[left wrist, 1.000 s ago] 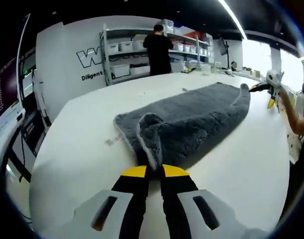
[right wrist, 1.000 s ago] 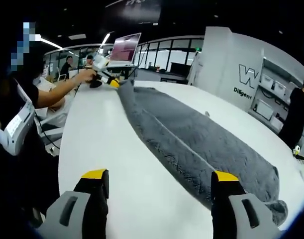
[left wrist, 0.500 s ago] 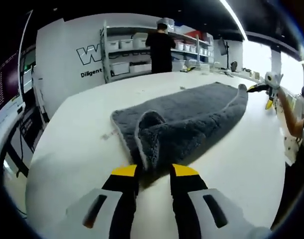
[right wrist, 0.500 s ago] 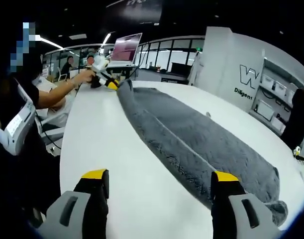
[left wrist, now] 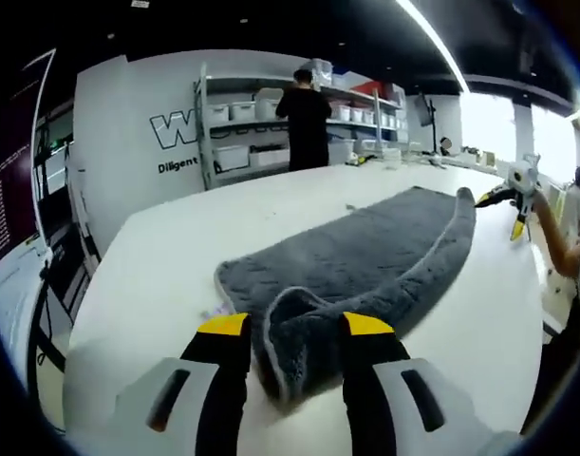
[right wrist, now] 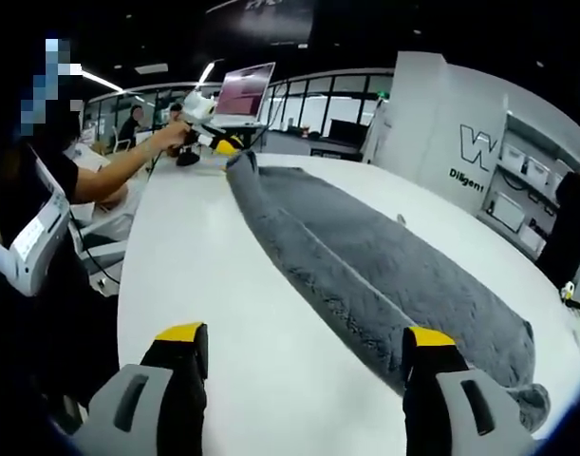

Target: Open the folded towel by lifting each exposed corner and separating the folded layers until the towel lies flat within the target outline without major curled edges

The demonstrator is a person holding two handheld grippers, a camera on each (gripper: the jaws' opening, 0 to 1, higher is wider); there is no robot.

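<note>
Where it lies along the white worktop (left wrist: 147, 275), the grey towel (left wrist: 365, 256) shows a deep, fluffy pile, a long folded strip with one side doubled over into a thick rolled edge and a paler bound hem at its near corner. In the left gripper view that near corner curls up into a soft rounded flap between the jaws of the left tongs (left wrist: 295, 325), which stand parted on either side of it, released, their yellow tips over black fingers and grey moulded bodies. In the right gripper view the towel (right wrist: 384, 275) runs away as a narrow plush band with a raised seam down its length; the right tongs (right wrist: 302, 334) are spread wide, released, the right jaw just at the towel's edge, the left over bare worktop. The worktop is smooth, glossy and round-edged. At its far end in the right gripper view a person's hand (right wrist: 166, 140) is near the towel's end, with an open laptop (right wrist: 242, 95) behind. On the white wall (left wrist: 128, 133) large outlined letters begin "W", and smaller dark print below reads "Diligent". Metal shelving (left wrist: 252, 123) beside it holds pale plastic bins, and a person in black (left wrist: 307, 119) stands facing it.
</note>
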